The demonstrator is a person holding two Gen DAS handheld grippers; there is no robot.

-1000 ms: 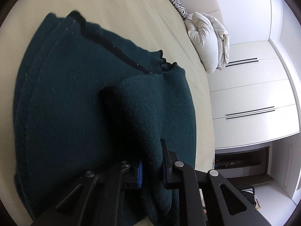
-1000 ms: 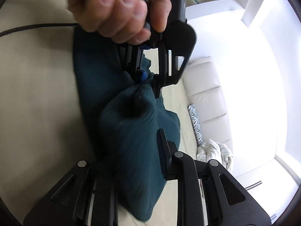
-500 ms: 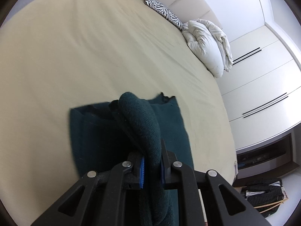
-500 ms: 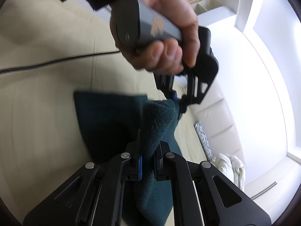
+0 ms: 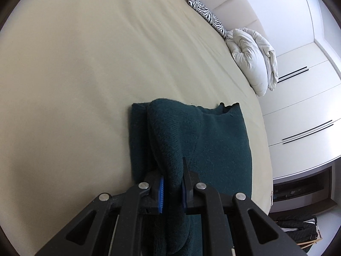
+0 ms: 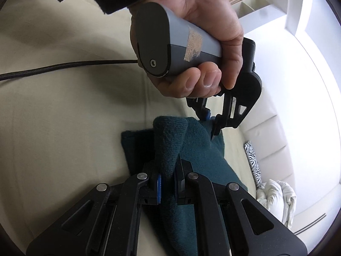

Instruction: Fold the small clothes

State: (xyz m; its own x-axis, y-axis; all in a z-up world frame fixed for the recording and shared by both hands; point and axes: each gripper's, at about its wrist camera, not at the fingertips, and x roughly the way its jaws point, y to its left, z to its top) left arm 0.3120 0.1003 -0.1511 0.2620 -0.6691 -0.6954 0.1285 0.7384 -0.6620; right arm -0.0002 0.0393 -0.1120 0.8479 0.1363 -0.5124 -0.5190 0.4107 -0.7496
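A dark green knitted garment point(image 5: 213, 140) lies on the beige bed, its near edge lifted. My left gripper point(image 5: 172, 189) is shut on a raised fold of it; the far part still rests flat on the sheet. In the right wrist view my right gripper point(image 6: 167, 186) is shut on another fold of the same garment point(image 6: 202, 155). The left gripper point(image 6: 211, 123), held in a hand, shows there at the far end of the lifted edge, pinching the cloth.
The beige bed sheet point(image 5: 85, 64) spreads wide to the left and ahead. A zebra-print pillow point(image 5: 206, 12) and a white bundled duvet point(image 5: 253, 57) lie at the headboard. White wardrobe doors point(image 5: 298, 106) stand right. A black cable point(image 6: 64, 66) crosses the sheet.
Both grippers have closed on the garment's edge and lifted it up and back from the sheet; the right gripper, open a second ago, now grips the cloth.
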